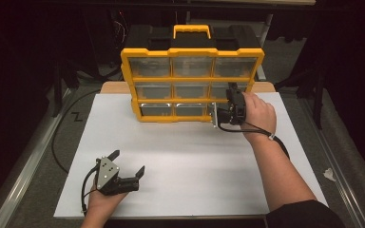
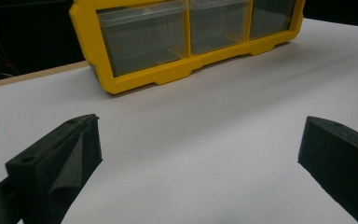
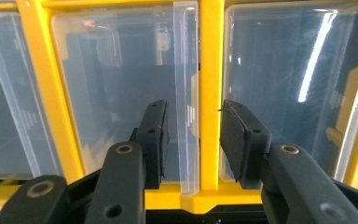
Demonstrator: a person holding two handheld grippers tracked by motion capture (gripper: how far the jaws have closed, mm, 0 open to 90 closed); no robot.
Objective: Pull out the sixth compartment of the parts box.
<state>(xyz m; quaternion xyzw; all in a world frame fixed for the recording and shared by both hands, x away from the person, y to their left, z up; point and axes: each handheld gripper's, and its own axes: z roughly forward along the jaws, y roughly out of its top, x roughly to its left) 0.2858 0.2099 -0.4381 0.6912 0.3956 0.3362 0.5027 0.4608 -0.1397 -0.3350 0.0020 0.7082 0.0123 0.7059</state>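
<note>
Left gripper [image 1: 126, 165] sits low on the white board [image 1: 195, 161], held in the person's left hand [image 1: 102, 202]; jaws spread wide apart, nothing between them, just bare board. Grey three-cornered plate [image 1: 107, 171] on top of it, cable [image 1: 83, 190] looping back toward the wrist. In the left gripper view the fingers [image 2: 58, 158] stand far apart at the bottom corners, white board between and beyond them, and the organiser [image 2: 186, 42] lies well ahead of the fingertips, its bottom row of clear drawers [image 2: 142, 39] facing this way.

Yellow-framed organiser [image 1: 192, 78] stands upright at the far side of the board, black body behind, yellow carry handle [image 1: 191, 31] on top, three rows of three clear drawers [image 1: 191, 66].

Right gripper [image 1: 228, 102] is up against the organiser's front at its right column, near the middle and bottom rows, held by the right hand [image 1: 259, 114], with a cable [image 1: 247, 127] trailing under the wrist. In the right gripper view the fingers [image 3: 154, 137] are partly apart, and between them sit a clear drawer's raised edge [image 3: 186, 93] and a yellow frame bar [image 3: 210, 93]. One pad lies just beside the clear edge, the other just beside the bar; cannot tell if either actually touches. Clear drawer fronts [image 3: 298, 84] lie to both sides, beyond the fingertips.
</note>
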